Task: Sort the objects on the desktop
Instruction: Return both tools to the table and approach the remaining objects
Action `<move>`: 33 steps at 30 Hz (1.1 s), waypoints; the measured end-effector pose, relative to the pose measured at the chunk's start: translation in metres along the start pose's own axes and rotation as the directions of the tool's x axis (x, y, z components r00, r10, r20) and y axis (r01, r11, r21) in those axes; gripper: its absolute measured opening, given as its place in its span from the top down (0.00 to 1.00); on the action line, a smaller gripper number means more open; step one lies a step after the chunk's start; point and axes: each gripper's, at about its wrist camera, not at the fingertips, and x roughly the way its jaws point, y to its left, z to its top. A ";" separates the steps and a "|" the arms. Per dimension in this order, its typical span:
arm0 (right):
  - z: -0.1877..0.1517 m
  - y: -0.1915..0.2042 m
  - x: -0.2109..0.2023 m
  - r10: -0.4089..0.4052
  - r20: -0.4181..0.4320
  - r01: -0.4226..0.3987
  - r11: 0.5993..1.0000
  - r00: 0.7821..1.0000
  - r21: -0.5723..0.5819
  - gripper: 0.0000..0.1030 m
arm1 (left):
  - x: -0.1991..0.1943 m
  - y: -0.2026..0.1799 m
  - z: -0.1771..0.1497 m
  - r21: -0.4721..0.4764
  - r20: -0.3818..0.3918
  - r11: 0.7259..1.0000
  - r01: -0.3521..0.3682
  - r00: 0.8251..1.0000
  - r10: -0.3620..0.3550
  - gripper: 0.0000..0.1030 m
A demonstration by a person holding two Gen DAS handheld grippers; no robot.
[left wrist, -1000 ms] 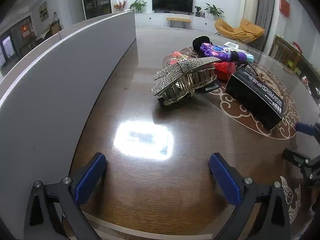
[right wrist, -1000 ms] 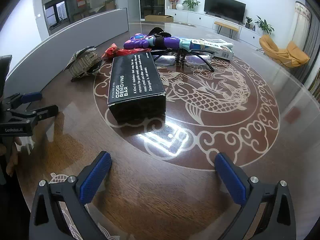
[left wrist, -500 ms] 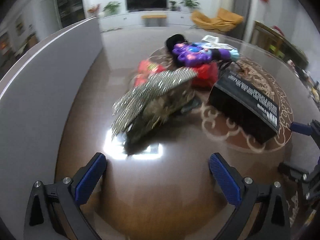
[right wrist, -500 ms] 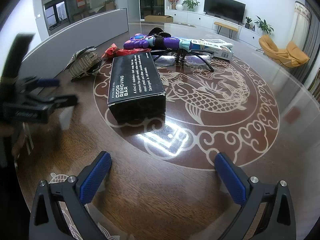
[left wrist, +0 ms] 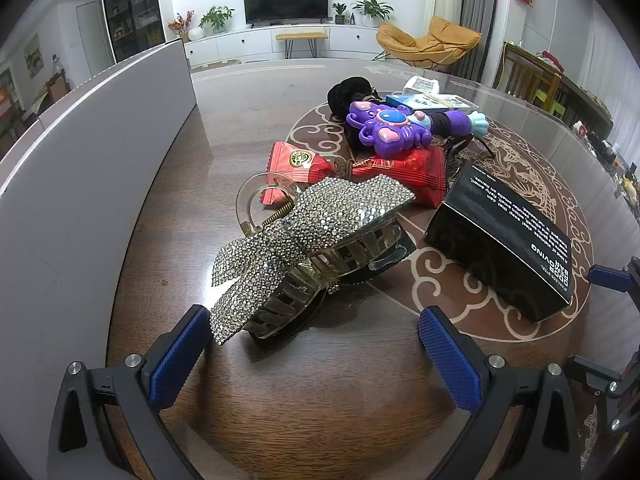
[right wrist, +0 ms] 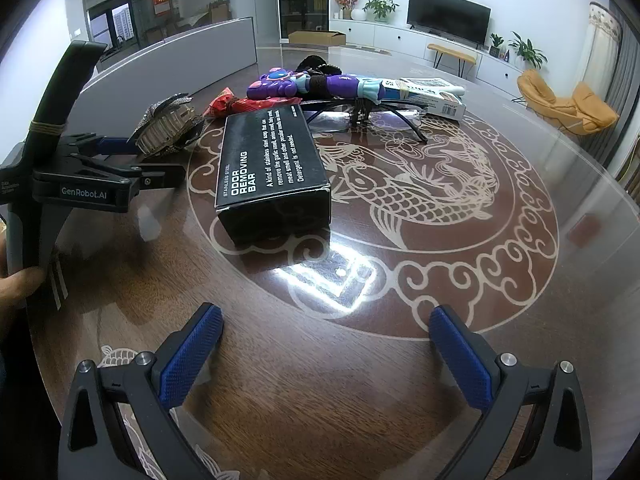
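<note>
A rhinestone bow hair claw clip (left wrist: 308,240) lies on the dark wooden table (left wrist: 168,208). My left gripper (left wrist: 316,344) is open, and the clip's near end sits just between its blue fingertips (left wrist: 184,344), untouched as far as I can see. Behind the clip are two red snack packets (left wrist: 296,164), a purple toy (left wrist: 392,128) and a black scrunchie (left wrist: 348,92). A black odor-removing-bar box (right wrist: 268,160) lies ahead of my right gripper (right wrist: 326,344), which is open and holds nothing. In the right wrist view the left gripper (right wrist: 152,160) reaches to the clip (right wrist: 168,128).
A grey partition panel (left wrist: 80,160) runs along the table's left side. Black-framed glasses (right wrist: 360,116) and a white-and-blue carton (right wrist: 432,92) lie beyond the box. A hand (right wrist: 16,288) holds the left gripper's handle. The glass-topped table's carp pattern (right wrist: 420,200) spreads to the right.
My left gripper has moved forward to the hair clip, which now fills the view between its open fingers. The right gripper has stayed still.
</note>
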 end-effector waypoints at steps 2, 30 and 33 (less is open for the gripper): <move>0.000 0.000 0.000 0.000 0.000 0.000 1.000 1.000 0.000 0.00 | 0.000 0.000 0.000 0.000 0.000 1.000 0.000 1.000 0.000 0.00; -0.001 -0.002 -0.003 -0.013 0.002 0.013 1.000 1.000 0.016 0.00 | 0.000 0.000 0.000 0.000 0.000 1.000 0.000 1.000 0.000 0.00; 0.000 -0.002 -0.002 -0.017 0.003 0.017 1.000 1.000 0.022 0.00 | -0.001 0.001 0.000 0.000 0.000 1.000 0.000 1.000 0.000 0.00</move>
